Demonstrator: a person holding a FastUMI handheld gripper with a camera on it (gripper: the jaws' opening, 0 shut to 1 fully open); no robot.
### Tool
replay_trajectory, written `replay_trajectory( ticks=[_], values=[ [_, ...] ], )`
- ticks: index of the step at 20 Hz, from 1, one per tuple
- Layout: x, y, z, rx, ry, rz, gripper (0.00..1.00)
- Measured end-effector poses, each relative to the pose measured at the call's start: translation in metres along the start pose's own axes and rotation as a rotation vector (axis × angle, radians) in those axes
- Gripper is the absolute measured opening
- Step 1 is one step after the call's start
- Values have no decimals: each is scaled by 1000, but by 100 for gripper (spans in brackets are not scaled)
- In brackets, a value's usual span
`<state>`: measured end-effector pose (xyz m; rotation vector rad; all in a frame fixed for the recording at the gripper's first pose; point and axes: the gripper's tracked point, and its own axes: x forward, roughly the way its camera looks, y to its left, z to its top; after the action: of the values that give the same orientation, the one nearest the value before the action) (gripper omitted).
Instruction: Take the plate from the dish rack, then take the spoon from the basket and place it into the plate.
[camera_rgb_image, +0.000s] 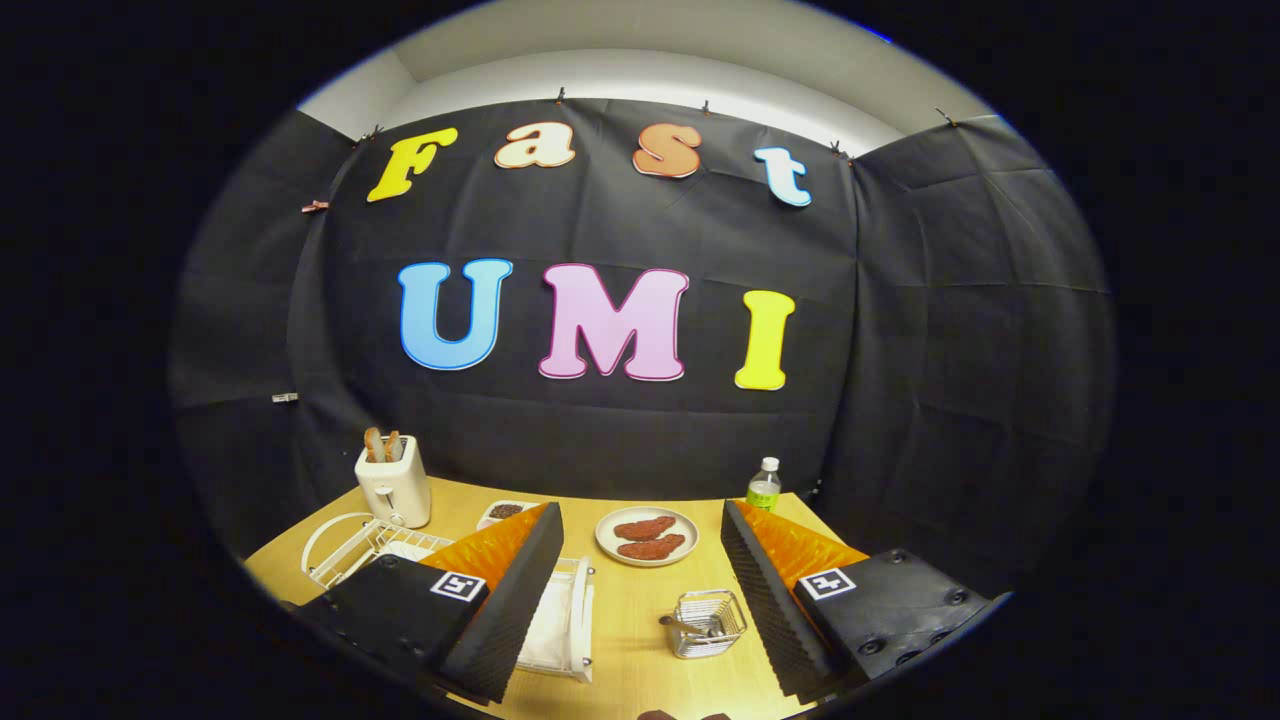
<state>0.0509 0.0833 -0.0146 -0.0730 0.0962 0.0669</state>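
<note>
Your claw (640, 590) hung open and empty, fingers framing the basket (707, 623), dish rack (560, 620) beside its left finger.

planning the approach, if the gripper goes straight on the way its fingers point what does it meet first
Probably the round plate of red food, which lies beyond the open gripper in the gap's line. The wire basket sits nearer but slightly aside; depth is unclear.
</note>
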Motion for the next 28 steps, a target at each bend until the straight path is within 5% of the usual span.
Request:
replay_trajectory(
  ticks=[5, 9, 16, 23, 28],
  values=[
    [35, 69, -2, -83, 24, 99, 97],
    [62, 119, -45, -118, 117, 155, 98],
    [107, 136, -129, -121, 317, 82, 95],
    [121, 144, -184, 18, 535, 22, 51],
    [116, 142, -186, 88, 600, -71, 32]
  ],
)
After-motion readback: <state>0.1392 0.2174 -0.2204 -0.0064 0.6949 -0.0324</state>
